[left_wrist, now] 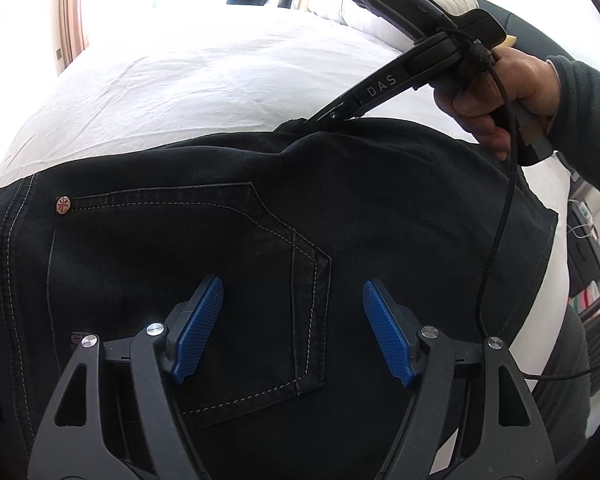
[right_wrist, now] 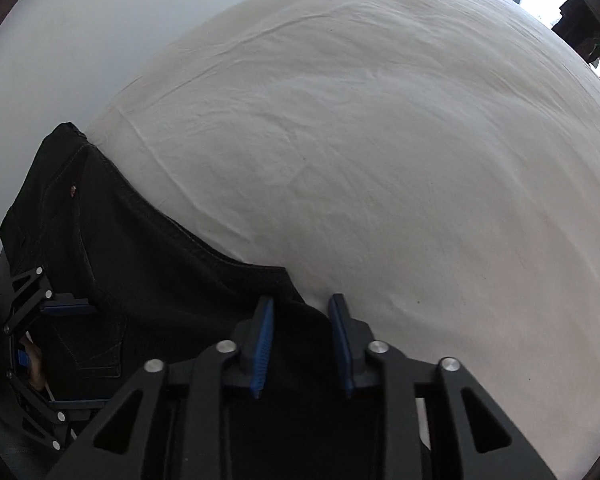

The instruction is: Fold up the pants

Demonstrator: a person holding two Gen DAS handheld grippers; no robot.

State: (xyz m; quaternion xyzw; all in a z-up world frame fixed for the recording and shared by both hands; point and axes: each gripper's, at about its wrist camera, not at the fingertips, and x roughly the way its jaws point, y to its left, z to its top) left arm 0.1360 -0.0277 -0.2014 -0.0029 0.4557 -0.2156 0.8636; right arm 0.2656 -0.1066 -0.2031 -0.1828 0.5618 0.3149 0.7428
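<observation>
Dark black jeans (left_wrist: 220, 264) lie folded on a white bed sheet (left_wrist: 180, 80), back pocket with light stitching facing up. My left gripper (left_wrist: 294, 304) is open, blue pads spread just above the pocket. My right gripper (left_wrist: 316, 118) shows at the far edge of the jeans, tips down at the fabric edge. In the right wrist view the right gripper (right_wrist: 302, 312) stands partly open, its blue fingers straddling the edge of the jeans (right_wrist: 140, 280), not pinched together. The left gripper (right_wrist: 40, 340) shows at the lower left there.
The white sheet (right_wrist: 380, 140) spreads wide beyond the jeans. A pillow (left_wrist: 340, 4) lies at the far end. A wall (right_wrist: 60, 20) runs along one side of the bed. A black cable (left_wrist: 500, 220) hangs from the right gripper over the jeans.
</observation>
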